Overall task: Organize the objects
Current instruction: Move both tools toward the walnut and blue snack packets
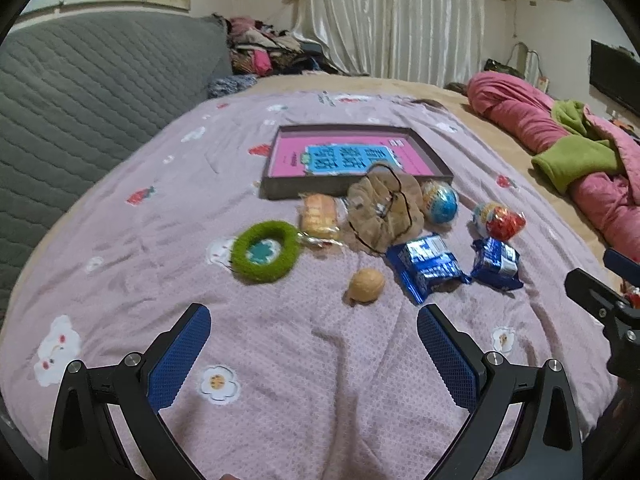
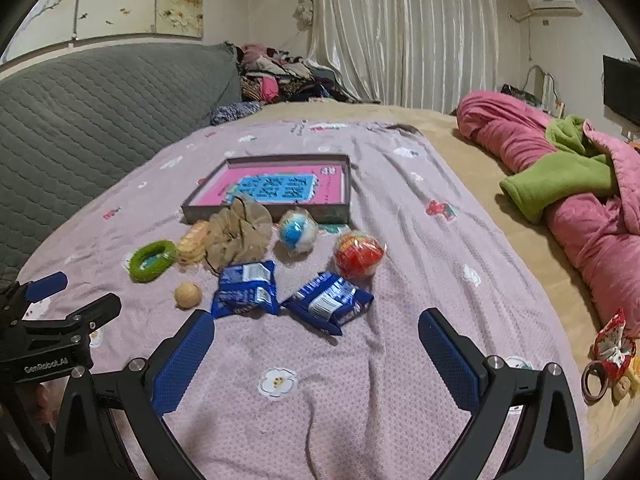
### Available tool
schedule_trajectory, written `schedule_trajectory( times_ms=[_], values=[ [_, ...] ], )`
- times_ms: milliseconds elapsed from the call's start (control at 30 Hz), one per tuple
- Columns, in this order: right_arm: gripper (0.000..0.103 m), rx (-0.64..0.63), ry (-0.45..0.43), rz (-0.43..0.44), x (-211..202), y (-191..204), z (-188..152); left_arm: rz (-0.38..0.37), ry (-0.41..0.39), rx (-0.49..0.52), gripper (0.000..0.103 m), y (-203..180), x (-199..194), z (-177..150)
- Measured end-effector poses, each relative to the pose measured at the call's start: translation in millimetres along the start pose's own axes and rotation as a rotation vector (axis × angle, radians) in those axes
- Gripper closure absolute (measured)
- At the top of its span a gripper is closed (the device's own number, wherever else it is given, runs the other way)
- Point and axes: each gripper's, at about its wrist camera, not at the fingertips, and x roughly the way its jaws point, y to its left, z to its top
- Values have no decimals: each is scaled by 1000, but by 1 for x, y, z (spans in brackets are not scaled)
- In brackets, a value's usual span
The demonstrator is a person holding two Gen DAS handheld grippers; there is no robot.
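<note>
Snacks and toys lie before the tray. Your left gripper and right gripper gape wide, seemingly empty.

Left gripper and right gripper: black angular frames, round silver screws at the joints, blue dimpled pads; white "GenRobot.AI" lettering on one body.

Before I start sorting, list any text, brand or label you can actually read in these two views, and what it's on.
"GenRobot.AI": white lettering on the black body of the left gripper, seen in the right wrist view.
Tray: large blue characters on its pink sheet, too blurred to read.
Blue snack packets: white label print, too small to read.
Nothing else is legible.
</note>
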Motion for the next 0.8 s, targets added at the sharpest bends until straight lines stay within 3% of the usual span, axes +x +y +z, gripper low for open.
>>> schedule_trajectory(
  times_ms=[800],
  values=[
    [0,-32,81,-13,59,-13,0,-70,75,-1,0,-19,79,2]
  ],
)
